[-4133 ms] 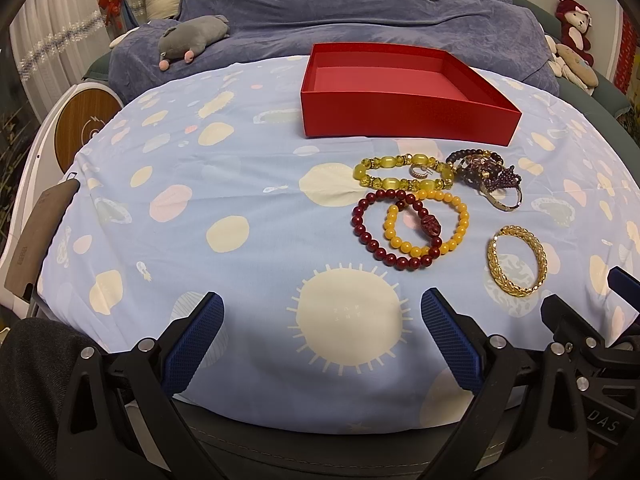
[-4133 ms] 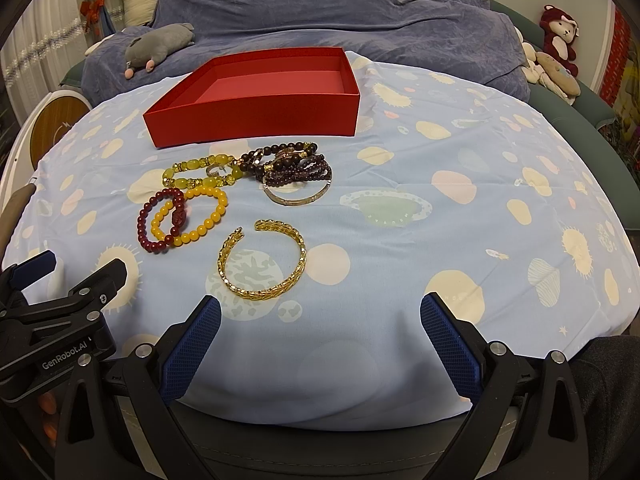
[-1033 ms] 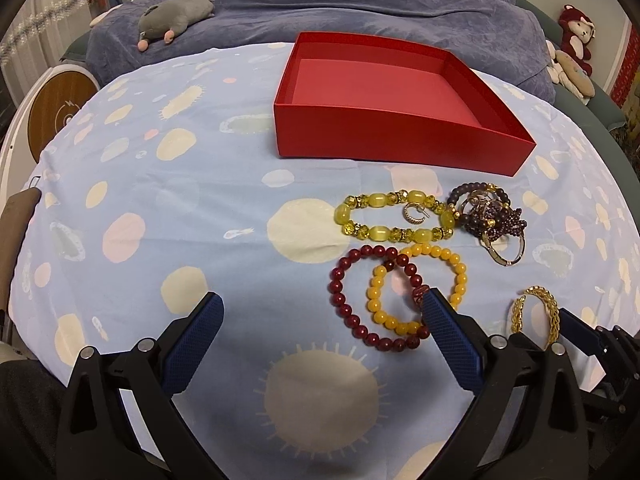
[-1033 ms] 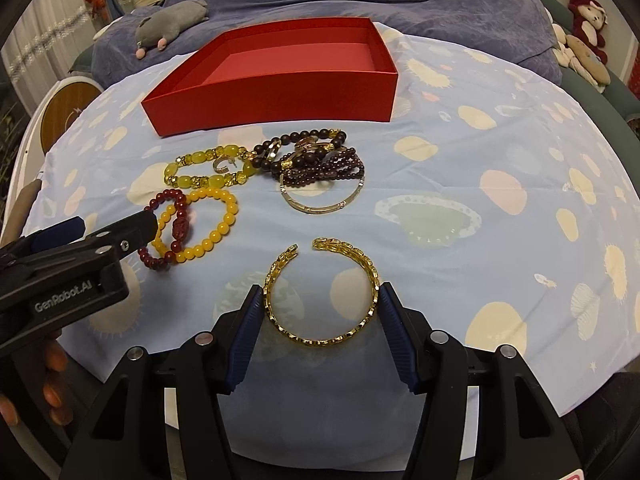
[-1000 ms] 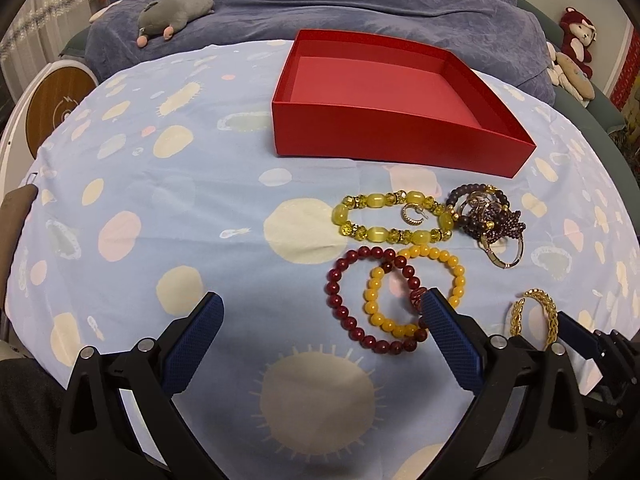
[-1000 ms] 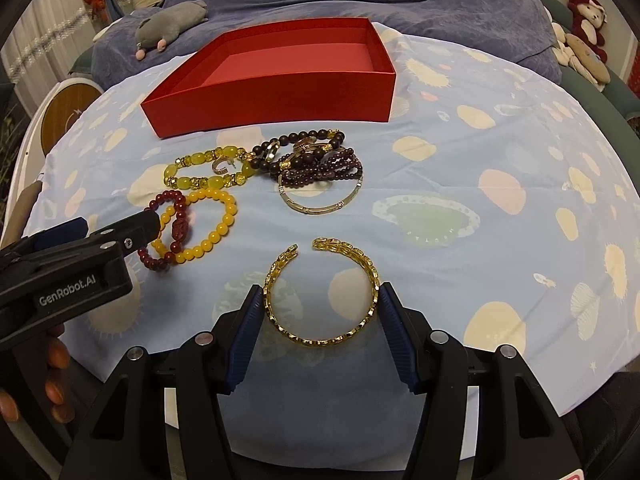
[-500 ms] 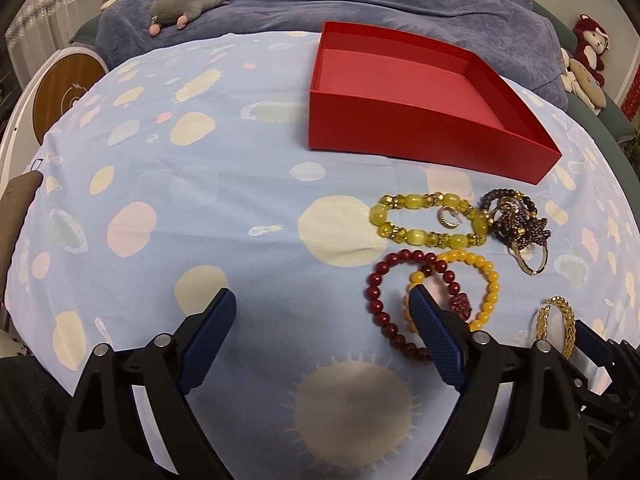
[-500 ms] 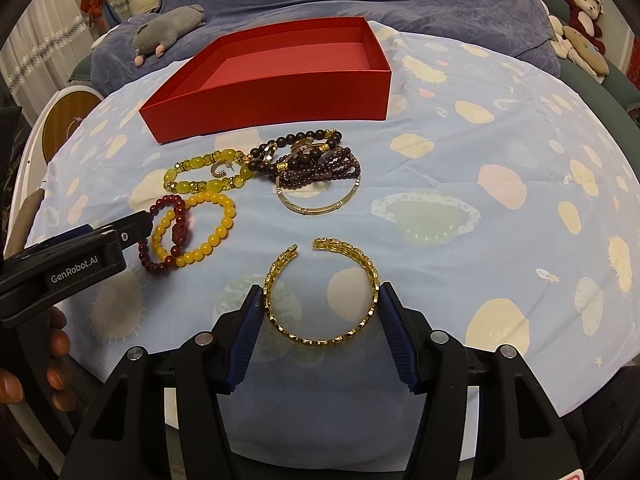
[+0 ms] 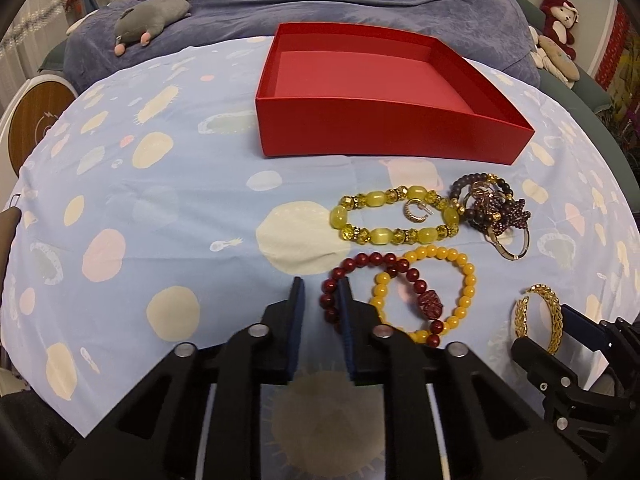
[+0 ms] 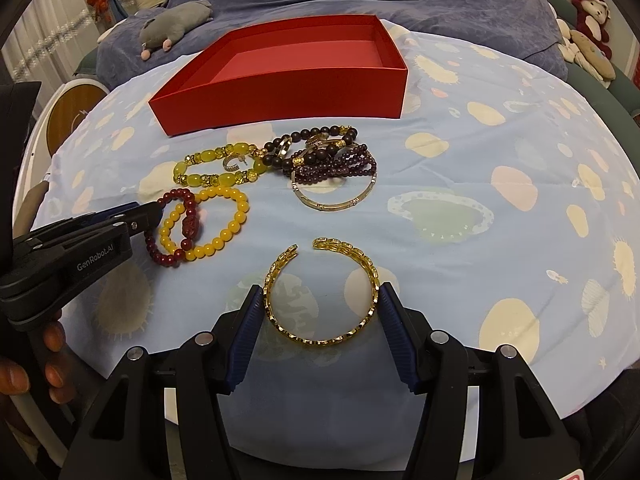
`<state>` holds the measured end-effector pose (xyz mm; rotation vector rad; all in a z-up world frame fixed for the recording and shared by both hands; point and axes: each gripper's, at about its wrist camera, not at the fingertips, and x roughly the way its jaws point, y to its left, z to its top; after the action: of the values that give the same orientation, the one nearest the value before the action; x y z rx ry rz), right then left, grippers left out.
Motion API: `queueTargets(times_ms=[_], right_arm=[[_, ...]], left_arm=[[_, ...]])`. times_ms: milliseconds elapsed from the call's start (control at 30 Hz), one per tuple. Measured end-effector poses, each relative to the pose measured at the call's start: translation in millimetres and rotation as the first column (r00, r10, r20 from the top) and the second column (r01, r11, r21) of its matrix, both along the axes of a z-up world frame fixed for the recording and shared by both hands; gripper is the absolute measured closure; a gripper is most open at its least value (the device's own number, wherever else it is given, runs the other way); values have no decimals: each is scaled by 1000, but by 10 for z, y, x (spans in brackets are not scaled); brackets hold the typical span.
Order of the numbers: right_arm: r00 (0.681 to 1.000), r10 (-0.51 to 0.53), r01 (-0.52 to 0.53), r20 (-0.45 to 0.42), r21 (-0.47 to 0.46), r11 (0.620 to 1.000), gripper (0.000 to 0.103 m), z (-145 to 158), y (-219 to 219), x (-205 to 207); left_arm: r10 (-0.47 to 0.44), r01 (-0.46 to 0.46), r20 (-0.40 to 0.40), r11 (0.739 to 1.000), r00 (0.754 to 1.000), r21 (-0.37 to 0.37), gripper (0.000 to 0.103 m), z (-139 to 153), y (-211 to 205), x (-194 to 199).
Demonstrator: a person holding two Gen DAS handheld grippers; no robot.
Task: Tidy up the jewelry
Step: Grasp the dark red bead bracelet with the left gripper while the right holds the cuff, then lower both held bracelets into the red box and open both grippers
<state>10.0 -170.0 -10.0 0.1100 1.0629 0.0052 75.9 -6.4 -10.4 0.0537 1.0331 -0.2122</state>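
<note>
An empty red box [image 9: 372, 92] [image 10: 288, 76] stands at the back of the table. My left gripper [image 9: 322, 300] has its jaws nearly closed around the left edge of the dark red bead bracelet [image 9: 360, 266] [image 10: 172, 224], which lies under an orange bead bracelet [image 9: 460, 268] [image 10: 224, 216]. My right gripper [image 10: 322, 312] is shut on the open gold chain bangle [image 10: 320, 292] [image 9: 540, 316], its pads touching both sides. A yellow-green bracelet [image 9: 380, 200] [image 10: 208, 160] with a small hoop earring and a tangle of dark bracelets [image 9: 492, 204] [image 10: 328, 160] lie nearer the box.
The table carries a light blue cloth [image 9: 160, 200] with pale spots. A blue-covered sofa with a grey plush toy [image 9: 148, 20] is behind. Stuffed animals [image 10: 588, 12] sit at the far right. A round wooden item [image 9: 36, 124] is at the left edge.
My left gripper has moved in and closed from wide open to a narrow gap on the dark red bracelet. My right gripper stays clamped on the gold bangle.
</note>
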Motion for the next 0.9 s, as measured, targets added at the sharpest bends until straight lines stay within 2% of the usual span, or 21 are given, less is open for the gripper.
queueTargets(times_ms=[167, 400, 667, 800, 900], right_arm=[[1000, 1, -1, 7, 5, 1000, 47, 70, -13, -16], [999, 20, -22, 48, 30, 999, 47, 405, -92, 172], [990, 57, -63, 130, 41, 997, 47, 913, -249, 1027], [989, 44, -56, 141, 80, 995, 47, 1015, -360, 1566], [989, 44, -57, 141, 93, 994, 47, 1015, -390, 1959]], left_arm=[[-13, 13, -17, 1000, 1000, -22, 95, 68, -21, -21], [-46, 47, 20, 997, 999, -59, 95, 466, -42, 51], [-92, 102, 99, 990, 991, -99, 95, 1025, -193, 684], [-102, 122, 141, 983, 985, -138, 95, 1269, -266, 1153], [-101, 128, 159, 978, 982, -164, 95, 1350, -328, 1531]])
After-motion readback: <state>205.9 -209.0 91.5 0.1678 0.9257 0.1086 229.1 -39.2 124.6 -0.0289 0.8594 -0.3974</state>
